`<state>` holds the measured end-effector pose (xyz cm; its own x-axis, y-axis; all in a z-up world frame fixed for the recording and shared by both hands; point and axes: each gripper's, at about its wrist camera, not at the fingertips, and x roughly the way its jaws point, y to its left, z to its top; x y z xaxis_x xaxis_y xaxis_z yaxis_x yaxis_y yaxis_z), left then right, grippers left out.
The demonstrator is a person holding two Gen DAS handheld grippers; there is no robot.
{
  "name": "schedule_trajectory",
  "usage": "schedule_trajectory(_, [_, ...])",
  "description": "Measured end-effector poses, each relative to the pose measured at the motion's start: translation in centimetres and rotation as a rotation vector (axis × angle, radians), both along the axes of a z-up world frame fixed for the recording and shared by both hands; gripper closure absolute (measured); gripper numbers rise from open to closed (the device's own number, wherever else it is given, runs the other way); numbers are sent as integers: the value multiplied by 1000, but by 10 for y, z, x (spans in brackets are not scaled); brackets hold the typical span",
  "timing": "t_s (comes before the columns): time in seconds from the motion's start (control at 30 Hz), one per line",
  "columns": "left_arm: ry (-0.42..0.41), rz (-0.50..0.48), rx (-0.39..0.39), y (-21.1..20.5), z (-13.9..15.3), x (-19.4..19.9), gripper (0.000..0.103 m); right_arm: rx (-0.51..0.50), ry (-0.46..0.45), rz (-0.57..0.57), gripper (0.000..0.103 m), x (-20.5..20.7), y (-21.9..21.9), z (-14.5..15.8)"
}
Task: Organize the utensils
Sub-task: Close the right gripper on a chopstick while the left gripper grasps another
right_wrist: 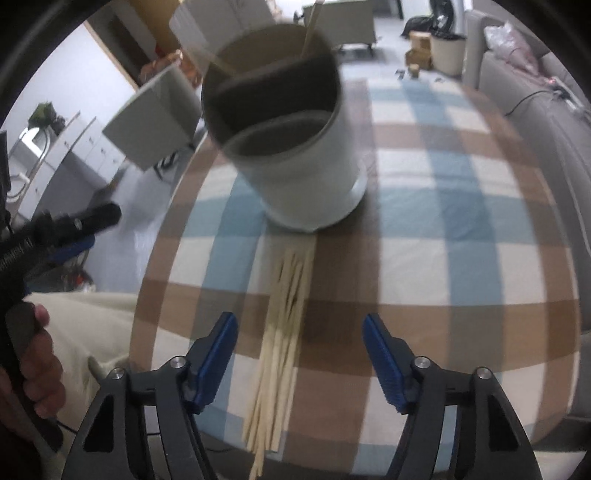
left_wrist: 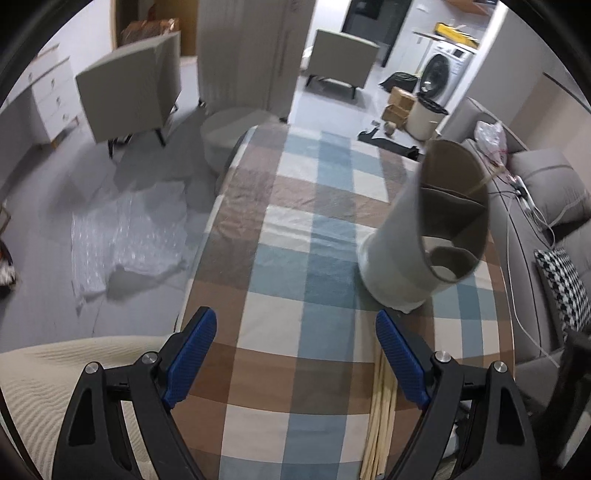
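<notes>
A tall white utensil holder (right_wrist: 314, 162) with inner dividers stands on the checked tablecloth (right_wrist: 443, 229); a couple of chopsticks (right_wrist: 312, 26) stick up out of it. It also shows in the left wrist view (left_wrist: 417, 236). A bundle of pale wooden chopsticks (right_wrist: 284, 332) lies flat on the cloth in front of the holder, and also shows in the left wrist view (left_wrist: 380, 417). My right gripper (right_wrist: 300, 354) is open and empty above the bundle. My left gripper (left_wrist: 295, 350) is open and empty, left of the bundle; it also appears in the right wrist view (right_wrist: 74, 225).
The table's rounded left edge (left_wrist: 207, 258) drops to a grey floor with bubble wrap (left_wrist: 125, 236). A grey sofa (left_wrist: 546, 229) with cushions and cables runs along the right side. Grey chairs (left_wrist: 129, 85) stand beyond the table.
</notes>
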<state>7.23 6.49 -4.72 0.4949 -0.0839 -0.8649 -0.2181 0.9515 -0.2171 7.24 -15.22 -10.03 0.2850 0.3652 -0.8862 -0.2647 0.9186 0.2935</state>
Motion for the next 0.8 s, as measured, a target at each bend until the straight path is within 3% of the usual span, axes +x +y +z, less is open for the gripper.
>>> schedule_trajectory(0.07, [21,11,-15,5,-5,3,18,-9,33,21,48,5,10,-10])
schedule_trajectory(0.2, [52,34,-29,17,-11,6,18,-24,70,40,58,13,26,-22])
schedule_trajectory(0.43, [97,62,-67,36,-22,12,18,-82,63,69,59,25,52,-33])
schedule_trajectory(0.57, [110,74,-80,43,-26,13,18,-143,74,49,81,31,58,-43])
schedule_trajectory(0.63, [117,79,-83,45,-28,14,18,-154,70,43,85,32,60,-45])
schedule_trajectory(0.67, [118,80,-84,47,-28,14,18,-155,62,40,94,32,60,-44])
schedule_trajectory(0.8, [127,85,-85,47,-30,14,18,-123,64,16,99,33,52,-41])
